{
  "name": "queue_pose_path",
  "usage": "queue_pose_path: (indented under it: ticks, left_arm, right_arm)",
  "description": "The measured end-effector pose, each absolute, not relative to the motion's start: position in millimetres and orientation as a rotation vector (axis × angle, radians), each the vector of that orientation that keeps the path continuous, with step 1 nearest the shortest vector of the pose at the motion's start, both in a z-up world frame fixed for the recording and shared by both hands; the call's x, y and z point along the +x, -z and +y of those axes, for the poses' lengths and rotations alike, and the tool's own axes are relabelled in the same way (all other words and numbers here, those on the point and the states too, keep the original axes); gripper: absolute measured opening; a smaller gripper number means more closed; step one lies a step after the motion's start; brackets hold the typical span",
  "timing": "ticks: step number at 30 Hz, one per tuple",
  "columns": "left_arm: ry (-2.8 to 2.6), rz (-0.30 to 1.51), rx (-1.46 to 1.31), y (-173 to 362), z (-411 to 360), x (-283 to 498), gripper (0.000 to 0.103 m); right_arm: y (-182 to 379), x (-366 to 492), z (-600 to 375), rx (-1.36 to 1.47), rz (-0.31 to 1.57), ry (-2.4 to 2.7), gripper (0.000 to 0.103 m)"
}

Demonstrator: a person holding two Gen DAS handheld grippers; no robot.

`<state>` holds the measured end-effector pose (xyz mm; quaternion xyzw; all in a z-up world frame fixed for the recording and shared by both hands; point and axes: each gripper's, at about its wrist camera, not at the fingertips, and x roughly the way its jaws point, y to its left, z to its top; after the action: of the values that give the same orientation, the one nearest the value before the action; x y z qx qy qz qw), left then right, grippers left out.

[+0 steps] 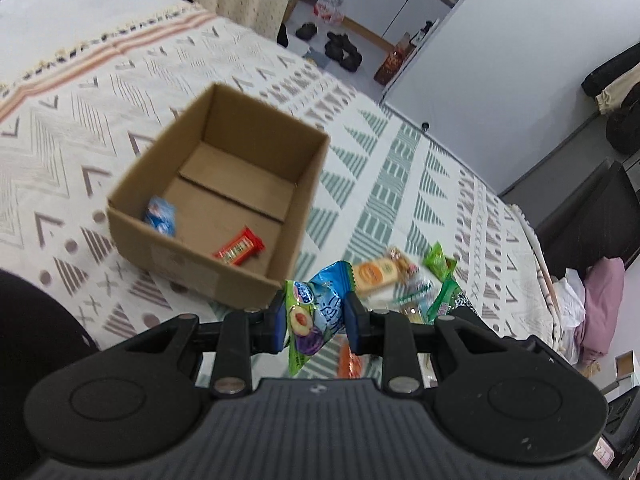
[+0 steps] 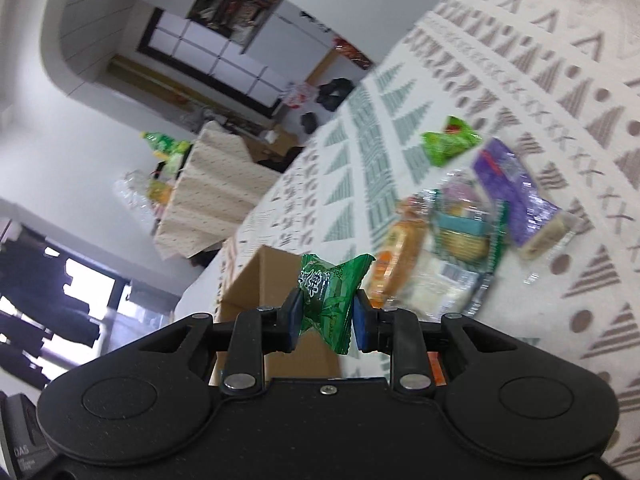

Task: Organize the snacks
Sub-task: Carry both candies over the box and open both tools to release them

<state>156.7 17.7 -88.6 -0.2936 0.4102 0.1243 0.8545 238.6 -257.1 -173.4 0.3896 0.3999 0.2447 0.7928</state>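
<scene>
On the left, a cardboard box [image 1: 218, 196] sits open on the patterned bedspread [image 1: 80, 132]. Inside it lie a blue packet [image 1: 161, 216] near the left wall and a red bar [image 1: 239, 247] toward the front. Just to the right, past the box's front corner, my left tongs [image 1: 316, 322] pinch a blue-and-green plum candy packet [image 1: 316, 312] between their blue pads, held above the bed. Further right, a loose pile of snacks [image 1: 404, 284] rests on the bedspread (an orange-labelled cracker pack, green wrappers, others too blurred to tell).

In my right-hand view, tilted sideways, the box's corner [image 2: 264, 280] shows on the left. My right tongs [image 2: 326, 316] are pressed onto a green twisted candy wrapper [image 2: 330, 300]. To the right lies the snack pile: a light green packet [image 2: 450, 142] and a purple packet [image 2: 512, 196].
</scene>
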Motion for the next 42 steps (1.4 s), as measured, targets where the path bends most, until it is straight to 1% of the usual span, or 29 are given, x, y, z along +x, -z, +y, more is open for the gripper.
queue_pose_path:
  ticks: [8,19,29,42]
  left_arm:
    - [-0.305,0.811,-0.611,71,49,153,0.028]
    - [-0.358,0.795,-0.629,72,88,159,0.028]
    - [-0.388,0.818,-0.653,92,115,178,0.028]
    - [-0.390,0.884,-0.686,129,128,202,0.029]
  right_arm:
    - [160,242,-225,0.792,0.821,-0.648,0.026]
    - [156,249,-184,0.725,0.829,-0.738,0.026]
    - [156,255,-149,0.651,0.854,-0.774,0.026]
    - [161,261,-108,0.510,0.865,-0.795,0.026]
